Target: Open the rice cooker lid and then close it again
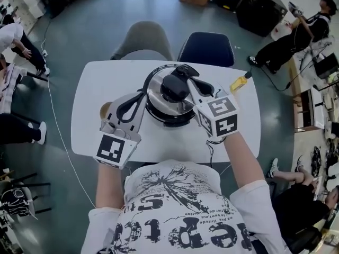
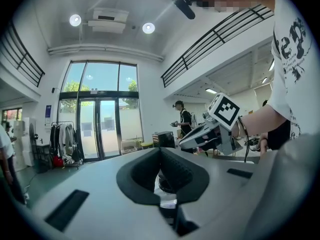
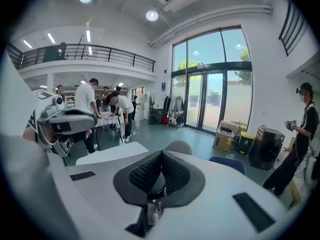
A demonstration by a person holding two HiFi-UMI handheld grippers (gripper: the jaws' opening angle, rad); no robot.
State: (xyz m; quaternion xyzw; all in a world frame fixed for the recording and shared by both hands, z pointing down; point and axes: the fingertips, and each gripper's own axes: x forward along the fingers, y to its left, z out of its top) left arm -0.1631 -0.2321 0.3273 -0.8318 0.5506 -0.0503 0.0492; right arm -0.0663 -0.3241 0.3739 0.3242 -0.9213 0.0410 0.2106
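The left gripper [image 1: 142, 95] has its jaws closed, the pad tips meeting, and it holds nothing. In the left gripper view only a sliver of shiny metal shows through the gap behind the tips. It lies low over the table to the left of the rice cooker [image 1: 158, 84], pointing far and to the right. Its tips come just beside the cooker's left side; whether they touch it cannot be told.

The right gripper [image 1: 186, 73] is closed as well, tips together and holding nothing, and a bit of shiny metal shows below the pads in the right gripper view. It reaches from the near right across the right half of the lid [image 1: 155, 94], passing just right of the black knob [image 1: 174, 89]. Its tips are at the cooker's far rim.

The cooker stands upright between the two grippers, in the middle of the white table [image 1: 90, 86] and a little toward the far edge. Its lid is down and faces up, with the knob at its centre. From above it is round, so it has no long axis.

A small brown round thing [image 1: 104, 109] sits on the table just left of the left gripper, partly hidden by it. A yellow thing [image 1: 239, 82] lies near the table's far right. Beyond the far edge stand a grey chair [image 1: 144, 38] and a dark blue chair [image 1: 206, 47].
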